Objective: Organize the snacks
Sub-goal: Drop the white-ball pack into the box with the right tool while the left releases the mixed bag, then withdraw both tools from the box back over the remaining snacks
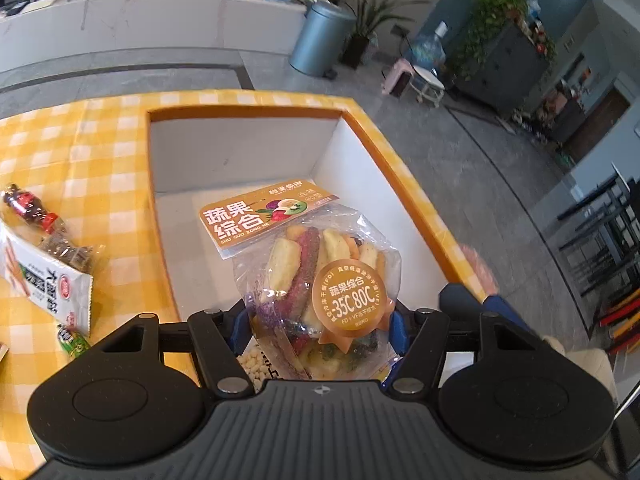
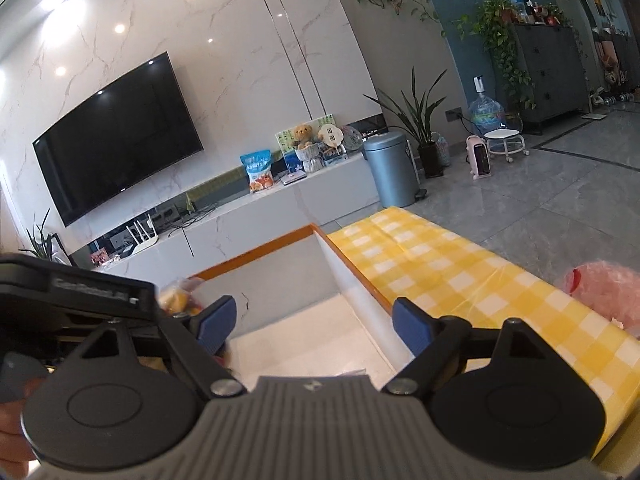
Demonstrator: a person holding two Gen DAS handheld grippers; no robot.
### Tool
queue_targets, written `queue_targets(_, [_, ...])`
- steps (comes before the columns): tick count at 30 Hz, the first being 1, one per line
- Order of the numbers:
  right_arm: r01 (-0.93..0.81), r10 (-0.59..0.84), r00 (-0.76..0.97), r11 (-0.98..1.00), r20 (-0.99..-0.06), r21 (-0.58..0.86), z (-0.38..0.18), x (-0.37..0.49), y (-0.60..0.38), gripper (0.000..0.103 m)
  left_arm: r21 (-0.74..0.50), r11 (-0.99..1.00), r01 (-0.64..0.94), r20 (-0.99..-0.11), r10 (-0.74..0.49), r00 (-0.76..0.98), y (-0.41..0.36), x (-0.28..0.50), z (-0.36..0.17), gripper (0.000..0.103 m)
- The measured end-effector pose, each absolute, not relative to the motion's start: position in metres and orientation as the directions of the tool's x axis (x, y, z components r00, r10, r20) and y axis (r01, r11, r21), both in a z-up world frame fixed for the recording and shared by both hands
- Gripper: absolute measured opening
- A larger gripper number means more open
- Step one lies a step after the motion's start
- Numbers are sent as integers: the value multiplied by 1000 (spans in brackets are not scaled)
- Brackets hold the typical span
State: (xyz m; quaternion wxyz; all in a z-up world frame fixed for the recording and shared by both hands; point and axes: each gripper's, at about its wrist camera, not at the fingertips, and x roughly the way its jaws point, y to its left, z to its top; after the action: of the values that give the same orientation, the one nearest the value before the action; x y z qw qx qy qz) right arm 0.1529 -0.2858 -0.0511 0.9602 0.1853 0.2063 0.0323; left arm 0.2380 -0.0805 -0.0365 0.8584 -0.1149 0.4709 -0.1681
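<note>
Clear plastic is what the left claw [image 1: 318, 326] grips: the bag [image 1: 308, 276] of dried fruit chips sits pinched between its blue pads, hanging over the white floor of the box [image 1: 248, 152] near the surface's far corner. The film is slick and crinkled, so it may slip or snag the rim. The right claw [image 2: 316, 322] stands wide and empty over the box, and could bump the other.
</note>
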Motion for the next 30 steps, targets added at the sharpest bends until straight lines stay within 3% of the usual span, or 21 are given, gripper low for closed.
queue_targets(6, [30, 139, 908, 920, -396, 391, -54, 155, -290, 84, -293, 943, 156, -796, -331, 508, -82, 235, -44, 73])
queue_targets(11, [50, 129, 912, 907, -390, 419, -54, 155, -297, 84, -317, 939, 131, -816, -341, 468, -81, 237, -47, 75])
queue_targets(13, [61, 127, 910, 900, -394, 431, -56, 156, -300, 84, -314, 939, 138, -814, -342, 469, -81, 235, -46, 84])
queue_targets(18, [77, 133, 903, 885, -408, 459, -59, 157, -305, 85, -345, 922, 173, -790, -385, 478, -76, 227, -35, 92])
queue_targets(30, [42, 139, 915, 901, -378, 432, -56, 153, -300, 86, -282, 950, 136, -755, -308, 578, -47, 197, 3, 92])
